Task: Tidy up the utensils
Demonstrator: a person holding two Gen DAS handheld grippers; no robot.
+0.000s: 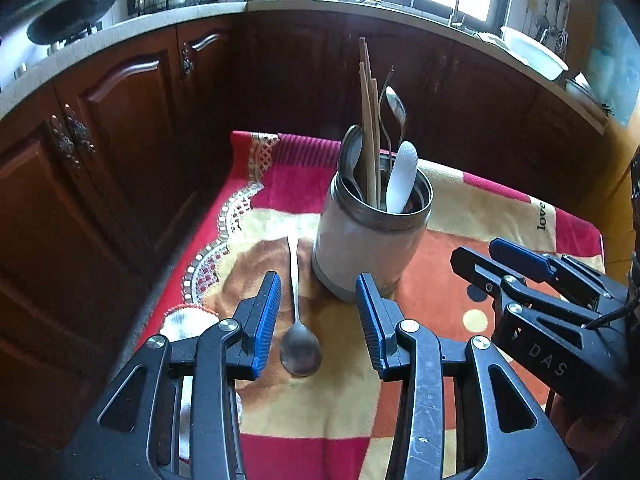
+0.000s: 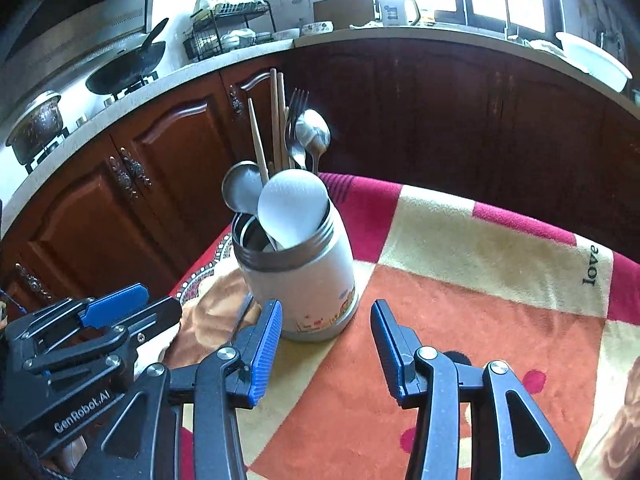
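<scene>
A lone metal spoon (image 1: 298, 332) lies flat on the patterned cloth (image 1: 492, 208), just left of the white utensil jar (image 1: 368, 236) and not touching it as far as the left wrist view shows. Its long axis runs front to back — bowl toward the camera, thin handle pointing away toward the jar's left flank. The bowl sits between and slightly beyond the blue pads of the left gripper (image 1: 318, 324), which hovers above it with jaws partly apart and nothing held. That makes the left hand plainly the nearer one; the spoon lies almost in line with its fingers, so a grasp would likely call for a descent and a pinch across the handle or neck.

The right gripper (image 2: 326, 346) stands off to the right of the jar, jaws apart and empty, the cloth showing between its pads. From its view the spoon is mostly hidden behind the left tool — only a dark sliver by the jar's base may be its handle.

The jar already holds chopsticks (image 2: 276, 120), a fork (image 2: 297, 108), steel spoons (image 2: 314, 130) and a white ladle (image 2: 292, 204) — the loose spoon appears to be the one piece left to stow.
</scene>
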